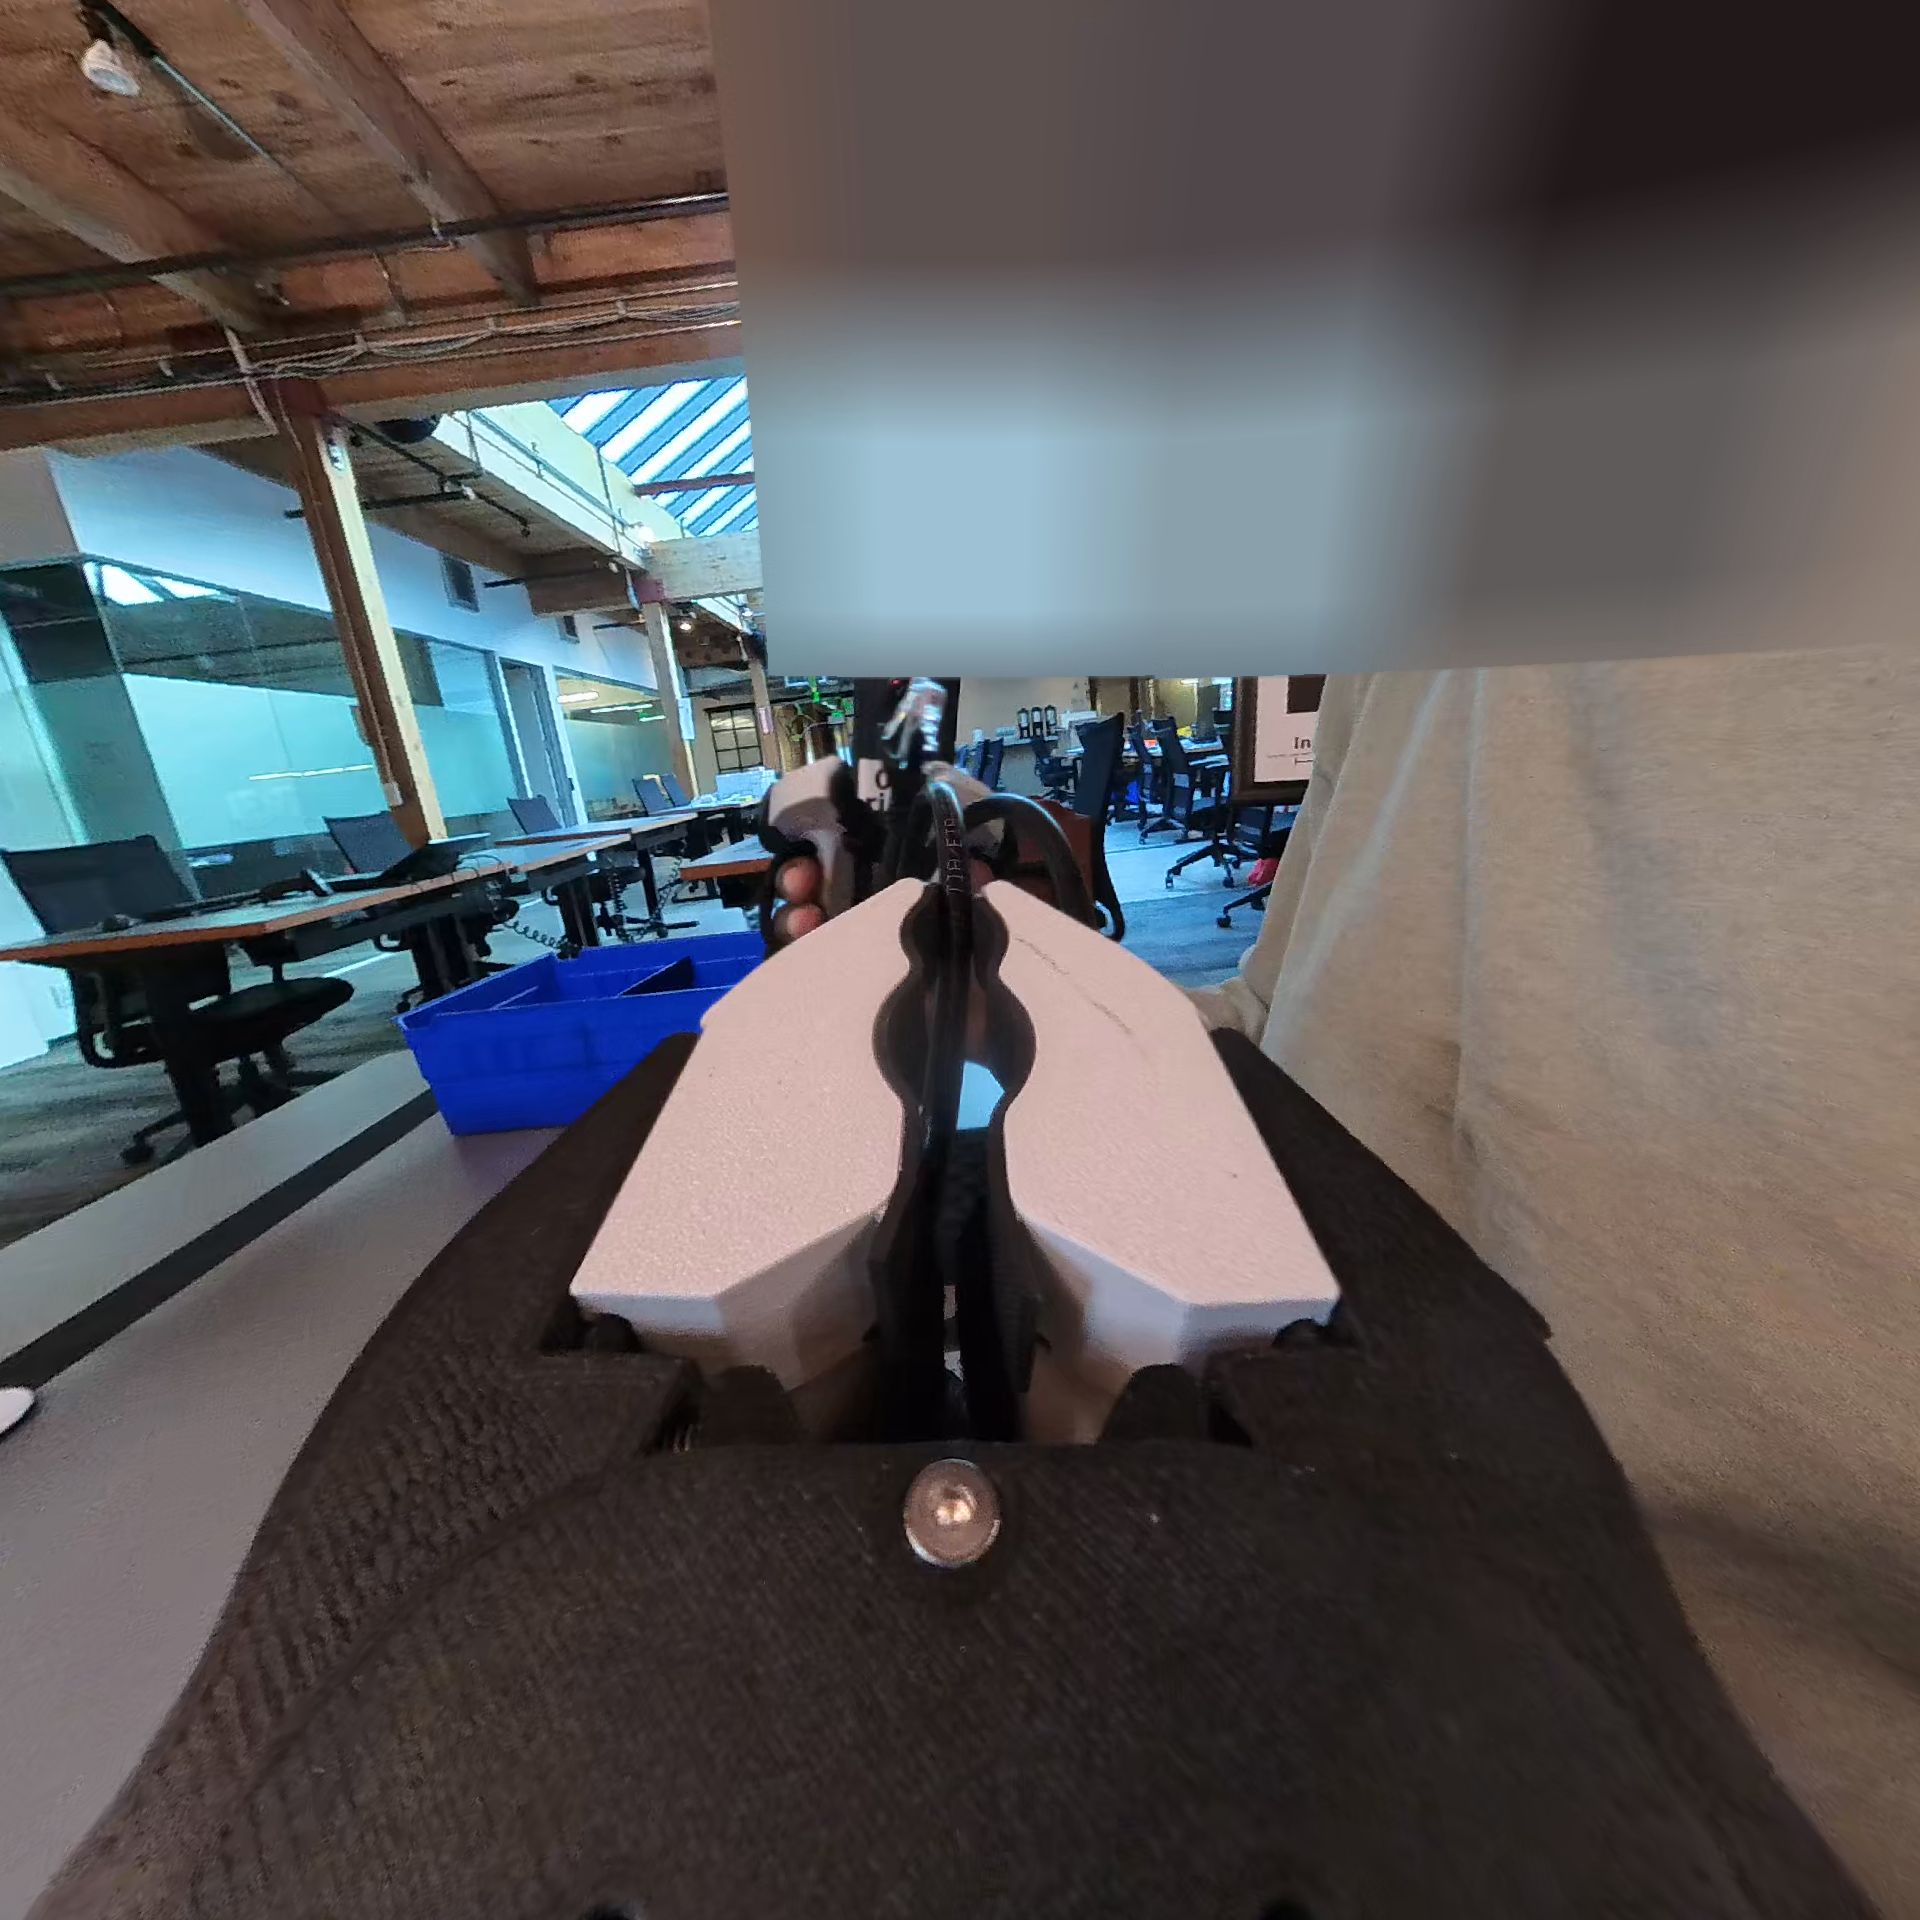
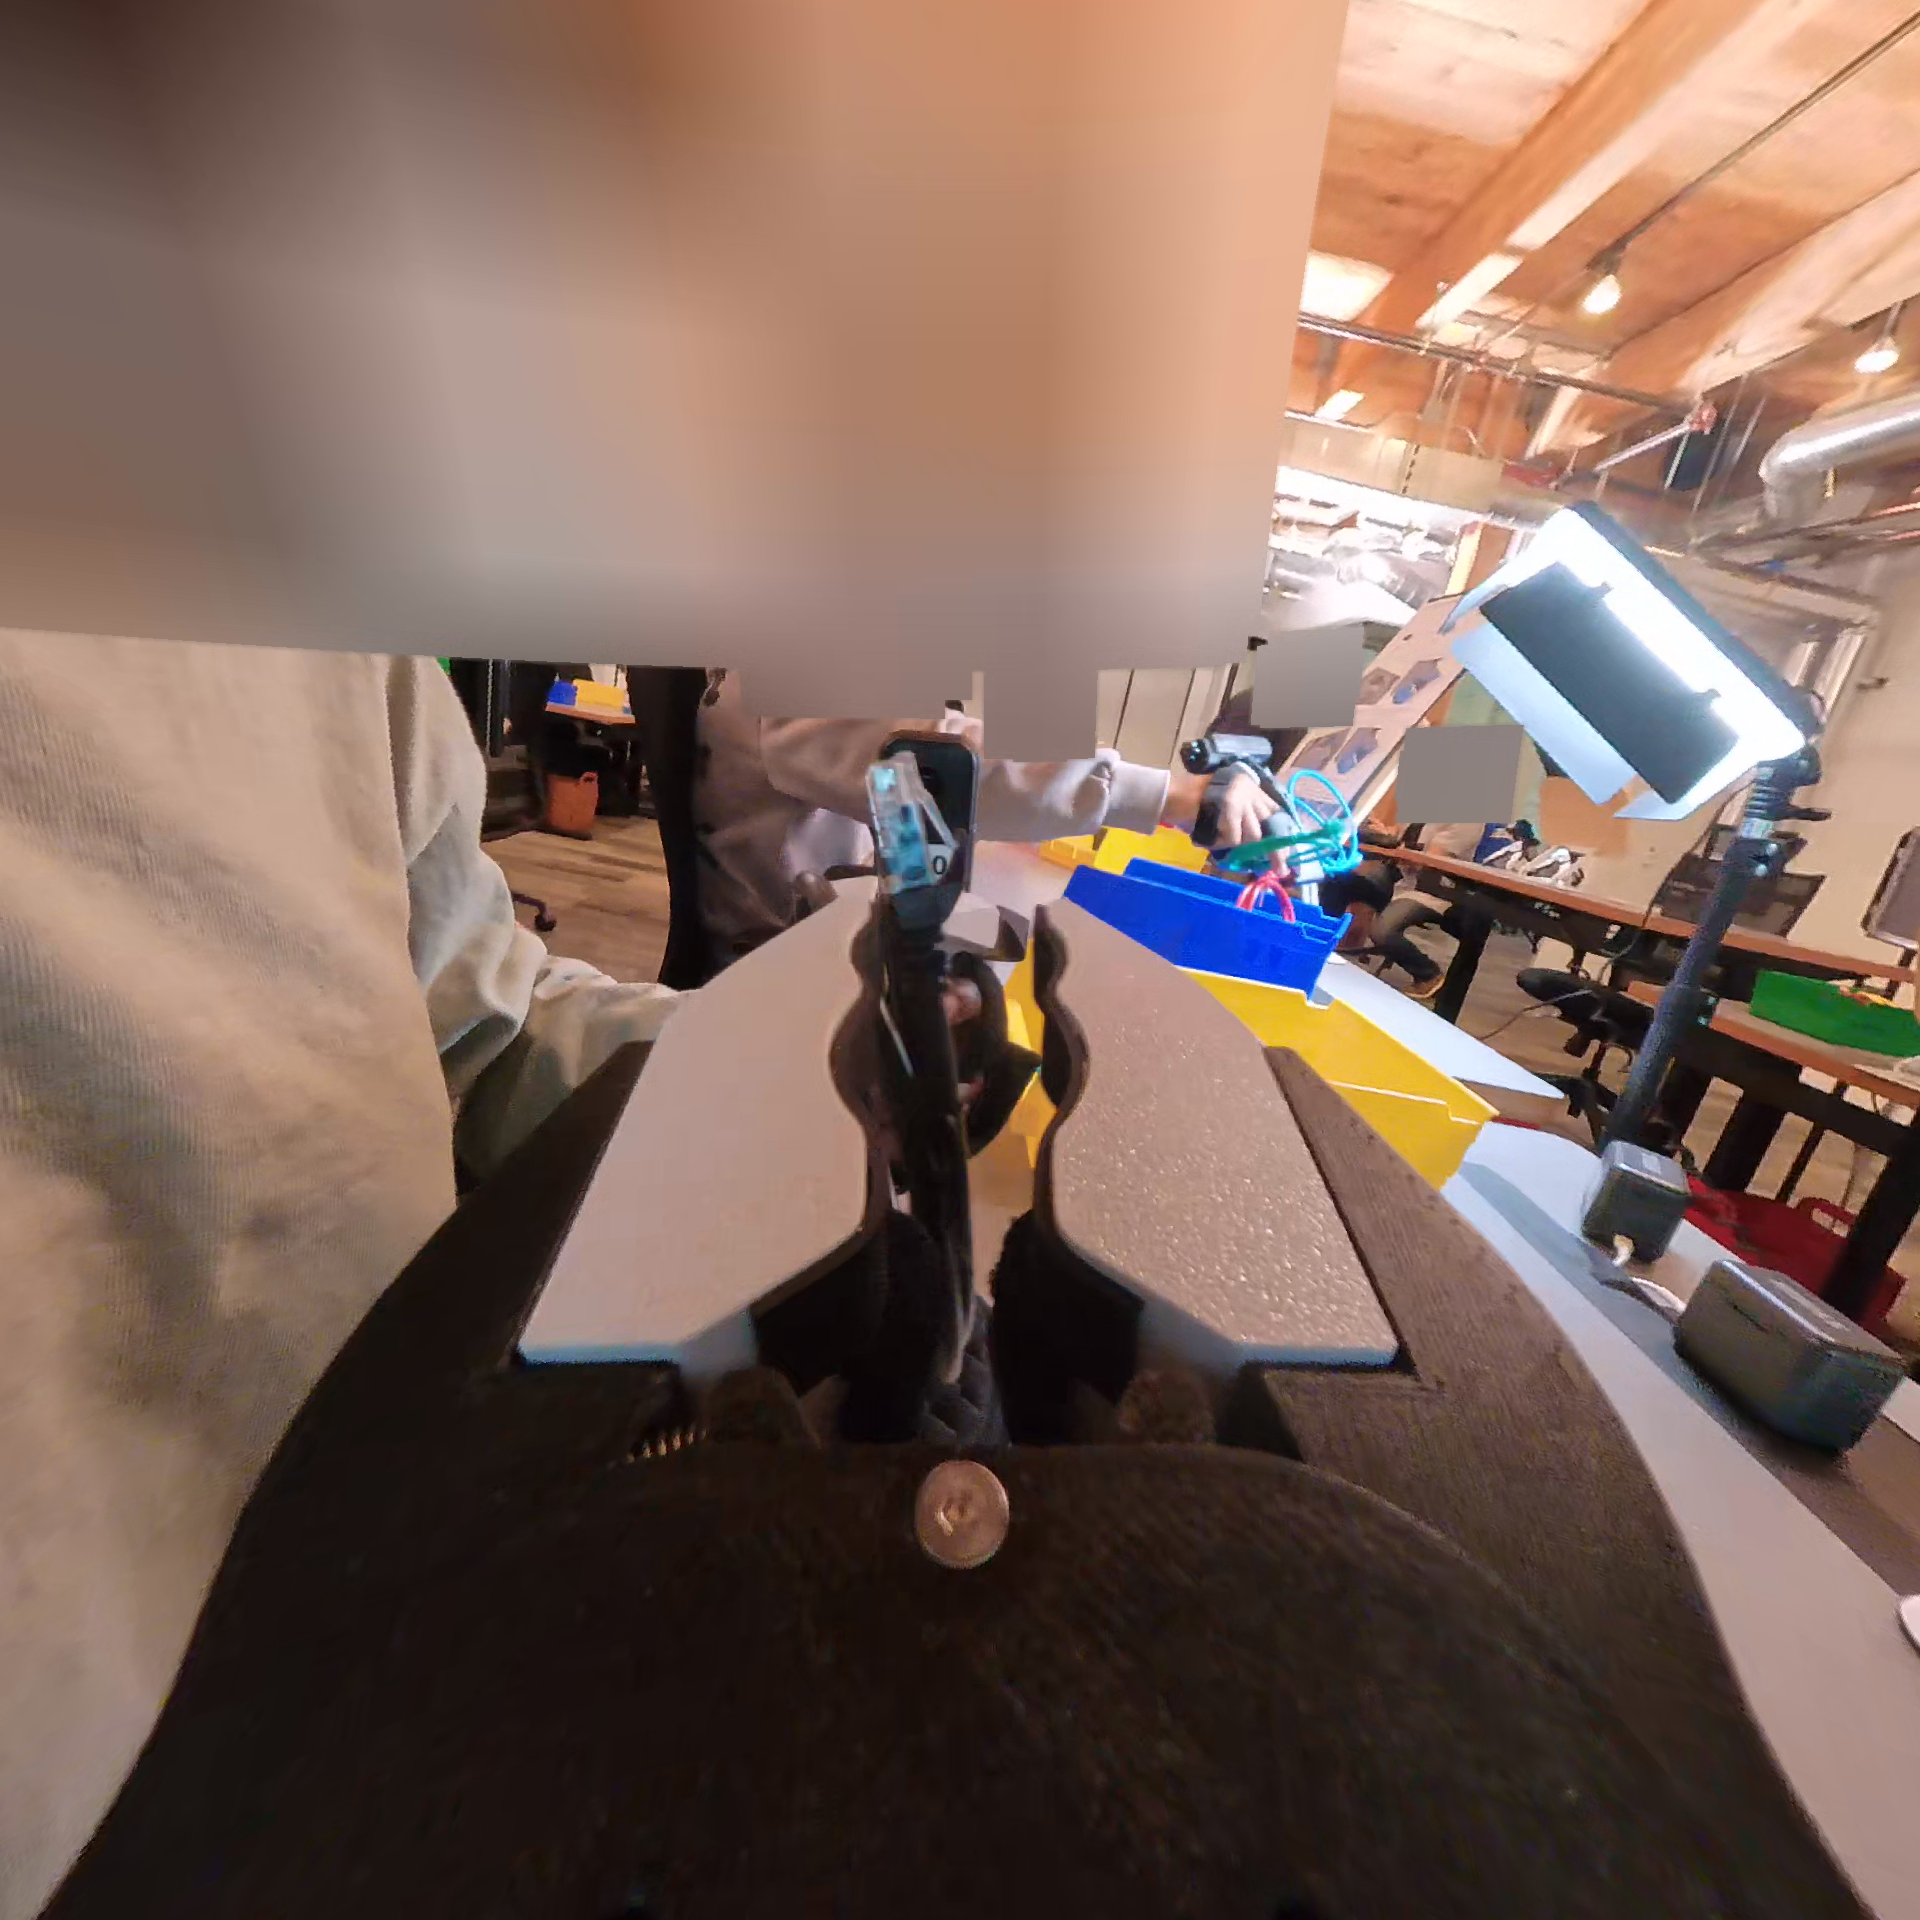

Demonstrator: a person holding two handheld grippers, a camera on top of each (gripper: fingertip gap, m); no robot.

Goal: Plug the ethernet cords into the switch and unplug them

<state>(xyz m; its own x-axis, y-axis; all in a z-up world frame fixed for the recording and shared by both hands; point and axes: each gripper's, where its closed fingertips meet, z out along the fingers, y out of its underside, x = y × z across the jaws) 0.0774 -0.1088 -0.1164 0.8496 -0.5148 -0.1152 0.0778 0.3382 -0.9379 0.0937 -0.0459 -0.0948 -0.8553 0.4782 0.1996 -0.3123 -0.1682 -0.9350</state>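
the black ethernet cord (image 1: 951, 883) is held up in the air in front of a person's cream sweatshirt (image 1: 1610, 1039), not on the table. in the left wrist view it runs up the slot between the white fingers (image 1: 790, 1122) of the left tool (image 1: 953, 896), whose tips are pressed together on it. beyond the tips the cord curves on to the right tool (image 1: 831, 821), held farther off by a hand. in the right wrist view the same cord (image 2: 925, 1039) rises along the left finger of the right tool (image 2: 956, 914), its clear plug (image 2: 899, 826) standing just above the tips. here the fingers (image 2: 1174, 1143) stand slightly apart, a narrow gap to the right of the cord, and whether they pinch it cannot be told. behind, a blue bin (image 1: 561, 1023) sits on the grey table (image 1: 156, 1403). on the right side lie a blue bin (image 2: 1195, 920) and a yellow bin (image 2: 1340, 1049), two small grey boxes (image 2: 1787, 1361), and a tilted lamp panel (image 2: 1631, 655) on a stand.
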